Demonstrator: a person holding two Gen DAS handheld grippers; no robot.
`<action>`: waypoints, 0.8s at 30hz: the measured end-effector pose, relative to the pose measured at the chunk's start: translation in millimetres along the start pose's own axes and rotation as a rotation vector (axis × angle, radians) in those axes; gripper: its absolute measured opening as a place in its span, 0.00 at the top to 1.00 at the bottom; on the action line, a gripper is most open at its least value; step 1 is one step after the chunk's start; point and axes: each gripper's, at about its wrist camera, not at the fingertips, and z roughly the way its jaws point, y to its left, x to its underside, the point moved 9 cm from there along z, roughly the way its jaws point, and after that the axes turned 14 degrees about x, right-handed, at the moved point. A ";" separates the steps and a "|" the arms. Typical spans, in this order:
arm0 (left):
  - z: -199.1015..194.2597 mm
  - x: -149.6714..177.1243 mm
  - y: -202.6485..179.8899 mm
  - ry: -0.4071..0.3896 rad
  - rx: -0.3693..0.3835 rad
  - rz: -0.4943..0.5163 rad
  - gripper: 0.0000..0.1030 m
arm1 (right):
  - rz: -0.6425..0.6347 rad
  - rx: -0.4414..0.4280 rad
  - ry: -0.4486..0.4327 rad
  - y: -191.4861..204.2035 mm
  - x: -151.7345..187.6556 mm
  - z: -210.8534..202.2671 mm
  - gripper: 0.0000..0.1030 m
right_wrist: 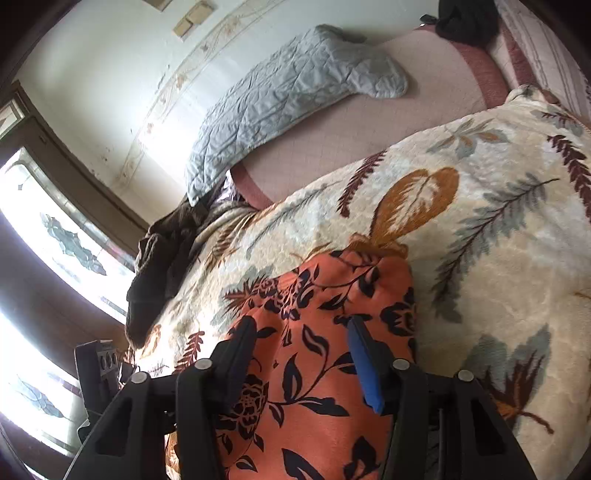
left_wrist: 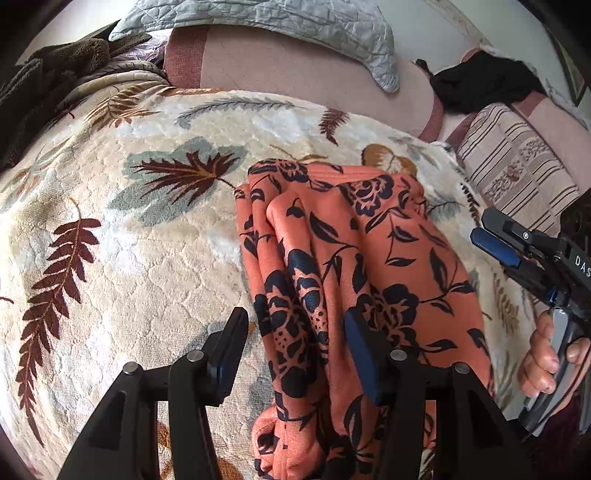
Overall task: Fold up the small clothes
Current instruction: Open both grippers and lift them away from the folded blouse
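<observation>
Nearest, left gripper [left_wrist: 295, 350] half open above the orange flowered garment [left_wrist: 354, 266], gripping nothing, one finger over cloth, the other over the leaf-print blanket [left_wrist: 110, 229]. Right gripper [right_wrist: 303, 354] likewise parted, empty, straddling that garment, bunched in folds on the blanket. Farther back, grey quilt [left_wrist: 295, 22] and black cloth [left_wrist: 480, 85].

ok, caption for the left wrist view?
Left tongs open over the folded orange floral garment on a leaf-print blanket.
</observation>
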 end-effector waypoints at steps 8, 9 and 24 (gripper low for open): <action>-4.0 10.8 10.0 0.011 -0.058 -0.016 0.38 | -0.055 0.148 0.098 1.0 25.5 37.3 0.54; -11.9 11.3 7.5 -0.010 -0.083 -0.004 0.38 | -0.048 0.133 0.081 2.4 26.3 26.2 0.53; -206.3 18.5 -86.5 -0.423 -0.450 0.204 0.05 | -0.162 0.276 -0.312 40.6 57.4 -177.5 0.34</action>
